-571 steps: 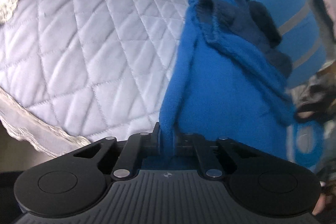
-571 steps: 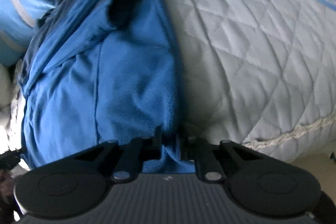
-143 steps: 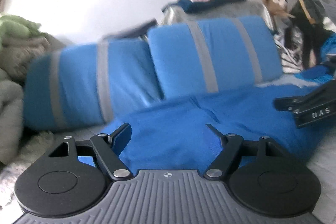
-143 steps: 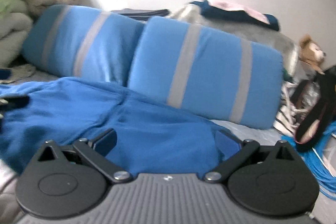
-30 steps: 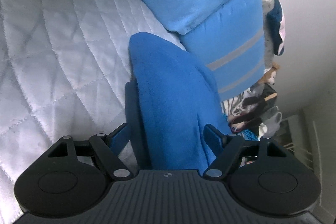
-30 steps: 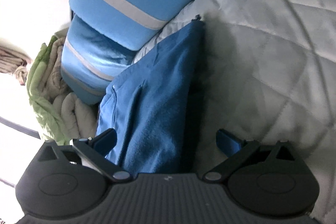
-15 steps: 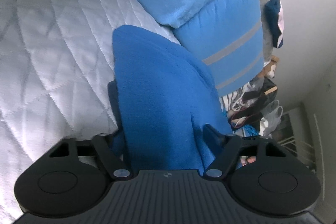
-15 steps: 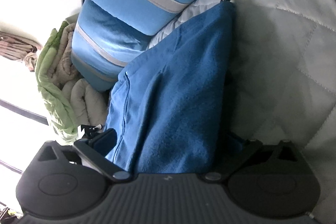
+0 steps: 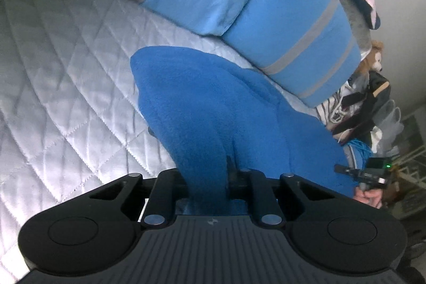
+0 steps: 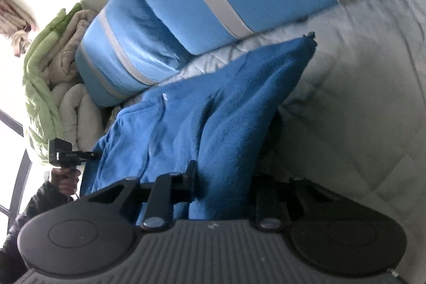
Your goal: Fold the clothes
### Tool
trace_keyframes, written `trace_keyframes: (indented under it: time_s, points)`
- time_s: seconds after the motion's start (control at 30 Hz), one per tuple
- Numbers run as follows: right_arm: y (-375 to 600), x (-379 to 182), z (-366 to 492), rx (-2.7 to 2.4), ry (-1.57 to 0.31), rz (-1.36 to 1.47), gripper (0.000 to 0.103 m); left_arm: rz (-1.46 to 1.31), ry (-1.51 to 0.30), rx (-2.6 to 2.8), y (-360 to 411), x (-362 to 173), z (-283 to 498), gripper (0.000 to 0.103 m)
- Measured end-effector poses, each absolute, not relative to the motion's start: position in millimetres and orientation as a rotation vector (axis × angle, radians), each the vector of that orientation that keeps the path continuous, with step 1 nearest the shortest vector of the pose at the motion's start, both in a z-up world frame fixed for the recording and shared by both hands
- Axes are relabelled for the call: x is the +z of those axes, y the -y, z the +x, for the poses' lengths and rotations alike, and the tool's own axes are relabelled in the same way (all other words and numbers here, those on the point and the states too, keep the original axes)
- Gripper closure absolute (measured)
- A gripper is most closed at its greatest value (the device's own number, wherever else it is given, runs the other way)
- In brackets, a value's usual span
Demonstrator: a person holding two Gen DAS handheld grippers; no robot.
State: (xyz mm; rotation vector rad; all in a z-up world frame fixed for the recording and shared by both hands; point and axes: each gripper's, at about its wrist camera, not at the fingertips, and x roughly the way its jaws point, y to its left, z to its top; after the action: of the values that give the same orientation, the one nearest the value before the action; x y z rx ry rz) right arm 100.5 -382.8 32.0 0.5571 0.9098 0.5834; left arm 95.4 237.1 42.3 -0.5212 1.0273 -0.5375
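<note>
Garment place: the blue fleece garment (image 9: 213, 103) lies on the white quilted bedspread (image 9: 66, 87), just below the blue striped pillows (image 9: 293, 25), its near edge raised off the quilt.
Left gripper (image 9: 209, 177): jaws closing, fleece bunched between them and pinched.
Right gripper (image 10: 222, 182): jaws closing on a thick fold of the same fleece; its right finger is lost in shadow behind the cloth.
Hard to make out: the right wrist view is blurred; the pads are buried in fabric in both views.
Garment look: plush, bright blue, a zip seam (image 10: 155, 135) down it, one corner (image 10: 308, 40) pointing toward the pillows.
Beyond the pillows: folded green and beige blankets (image 10: 50, 87).
</note>
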Motion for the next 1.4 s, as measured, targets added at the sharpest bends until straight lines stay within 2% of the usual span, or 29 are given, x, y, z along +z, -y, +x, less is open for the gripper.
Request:
trace_keyframes:
  time_s: [0.3,0.53,0.97,1.03,1.07,1.1,1.13,1.17,1.2,1.3,1.4]
  points:
    - [352,88,66,0.565,-0.803,0.433,0.083,-0.411,-0.957,-0.508,-226,98,63,0.089]
    - [319,120,47,0.576,-0.741,0.408,0.084,-0.346,-0.863,-0.438,-246,159,35,0.089]
    - [199,150,79,0.751,-0.644,0.477,0.084,-0.258,-0.711,-0.224,-352,251,-5,0.090]
    - [175,146,91,0.770,-0.655,0.492,0.084,-0.263,-0.690,-0.180,-374,253,-11,0.087]
    - [161,141,100,0.738,-0.677,0.489,0.076,-0.260,-0.682,-0.143,-384,248,-11,0.084]
    - [147,135,108,0.700,-0.702,0.482,0.049,-0.234,-0.677,-0.088,-391,237,-9,0.076]
    - [135,128,115,0.638,-0.727,0.439,0.036,-0.194,-0.674,-0.022,-396,225,-5,0.067]
    - [117,119,122,0.551,-0.755,0.346,0.006,-0.167,-0.676,0.054,-401,210,0,0.062]
    - [101,112,126,0.488,-0.747,0.257,0.001,-0.151,-0.682,0.137,-405,195,4,0.054]
    - [75,98,123,0.467,-0.713,0.120,0.001,-0.107,-0.690,0.340,-415,155,15,0.052]
    - [73,95,123,0.496,-0.728,0.144,0.001,-0.090,-0.680,0.340,-412,143,14,0.047]
